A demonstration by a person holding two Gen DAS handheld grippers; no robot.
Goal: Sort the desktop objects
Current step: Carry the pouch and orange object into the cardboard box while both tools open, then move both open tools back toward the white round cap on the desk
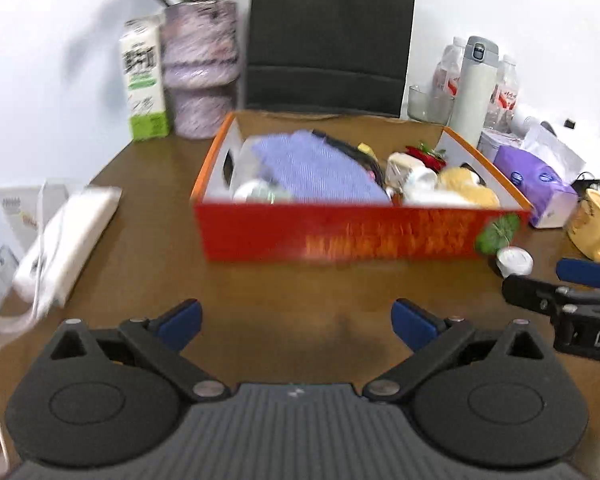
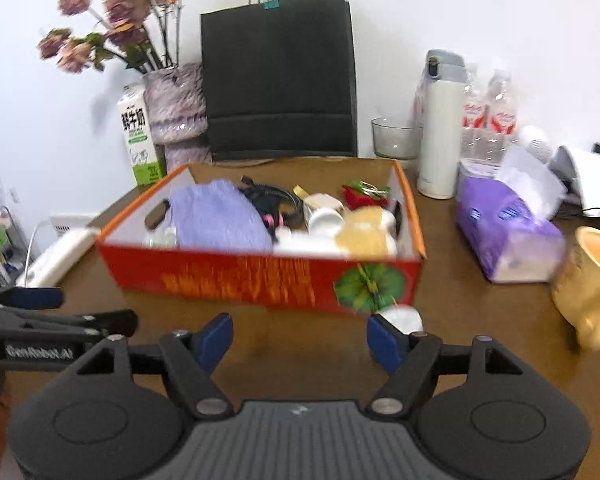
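Above the brown table, both tools tilt downward, spread wide, empty.

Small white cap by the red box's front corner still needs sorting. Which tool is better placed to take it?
Right, probably. The right tool stands open and empty with the white cap just beyond its right fingertip. The left tool, also open and empty, faces bare table before the red box, with the cap well off to its side.

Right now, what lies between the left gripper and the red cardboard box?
Only bare brown table separates the left gripper from the red cardboard box, in the left wrist view.
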